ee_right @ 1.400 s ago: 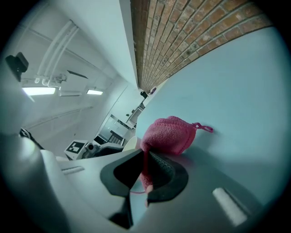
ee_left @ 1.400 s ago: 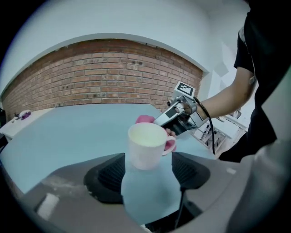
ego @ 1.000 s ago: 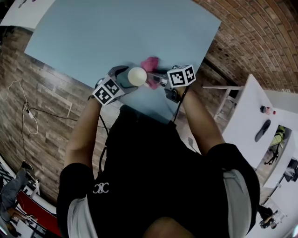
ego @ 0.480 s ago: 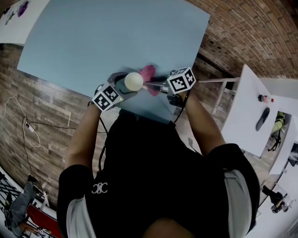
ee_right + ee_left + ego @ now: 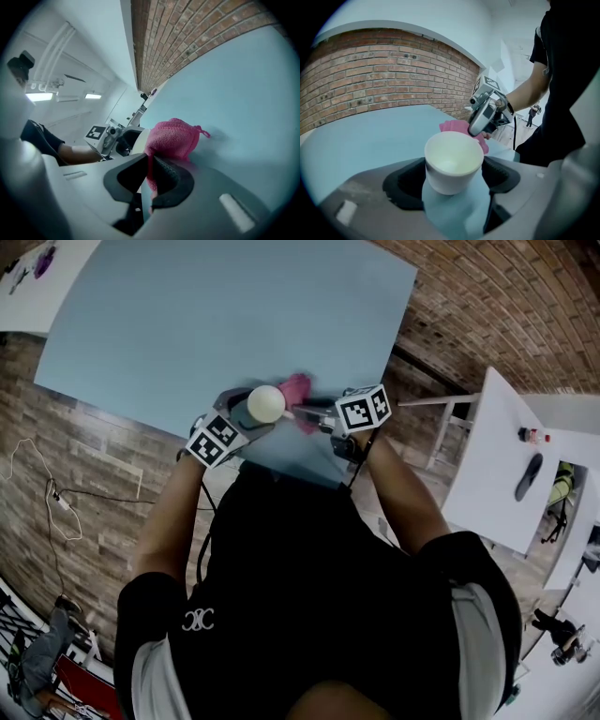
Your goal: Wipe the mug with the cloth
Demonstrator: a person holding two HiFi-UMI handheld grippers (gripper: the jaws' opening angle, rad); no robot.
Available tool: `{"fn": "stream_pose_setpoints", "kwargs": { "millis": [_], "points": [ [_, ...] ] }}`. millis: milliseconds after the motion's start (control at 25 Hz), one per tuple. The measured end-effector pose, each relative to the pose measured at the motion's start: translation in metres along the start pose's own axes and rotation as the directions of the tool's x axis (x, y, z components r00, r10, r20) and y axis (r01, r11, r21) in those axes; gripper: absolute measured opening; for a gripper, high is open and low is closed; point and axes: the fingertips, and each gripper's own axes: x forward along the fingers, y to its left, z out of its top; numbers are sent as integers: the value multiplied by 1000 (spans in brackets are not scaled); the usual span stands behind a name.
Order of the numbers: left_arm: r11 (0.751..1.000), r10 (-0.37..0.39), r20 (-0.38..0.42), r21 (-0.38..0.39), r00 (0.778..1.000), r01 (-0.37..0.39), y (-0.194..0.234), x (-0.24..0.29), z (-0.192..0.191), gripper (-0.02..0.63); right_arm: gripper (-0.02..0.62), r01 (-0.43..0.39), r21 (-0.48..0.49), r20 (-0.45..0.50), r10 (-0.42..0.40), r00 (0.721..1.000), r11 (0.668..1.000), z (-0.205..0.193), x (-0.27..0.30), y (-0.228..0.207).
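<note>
left gripper (image 5: 452, 180): jaws clamped on the lower body of the mug (image 5: 453, 159), one pad on each side. mug is white, held clear of the blue table (image 5: 225, 315), above the table's near edge. it's tipped so the open mouth faces back along the gripper; inside looks bare. left marker cube (image 5: 214, 437) sits near-left of the mug in the head view.

pink cloth (image 5: 173, 138) is bunched into a wad, just right of the mug and pressed against its wall near the rim. a loose thread sticks out on the wad's far side.

right gripper (image 5: 147, 183): jaws shut on the near end of the cloth, fabric pinched between the pads, most of the wad poking out past the tips. right marker cube (image 5: 364, 409) is near-right of the cloth. the two grippers point at each other, tips close together.

well off to the right: a white side table (image 5: 487, 474) with a dark object on it, too small to tell what.
</note>
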Motion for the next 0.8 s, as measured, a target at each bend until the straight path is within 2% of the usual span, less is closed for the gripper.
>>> {"fn": "stream_pose_setpoints", "kwargs": {
  "millis": [160,280,480,560,680,800],
  "points": [
    [1000,19,-2,-17,1000,-19,-2,1,-1,391,38,3,-46,-6,-4,1000,999,-1,-7,23],
    [999,36,-7,-30,999,-36,-3,1,0,391,38,35,-75,-20,-36,999,997,-7,-3,33],
    [996,63,-6,-67,998,-63,-2,1,-1,391,38,222,-115,26,-221,975,968,-9,4,31],
    [995,72,3,-76,997,-72,-2,1,-1,391,38,262,-68,72,-257,964,963,-8,3,29],
    [993,83,10,-83,996,-82,-2,0,-1,390,38,255,33,140,-257,956,966,-7,0,27],
    [993,87,8,-86,996,-86,-2,0,-2,390,38,242,49,165,-247,955,969,-8,-2,26]
  ]
}}
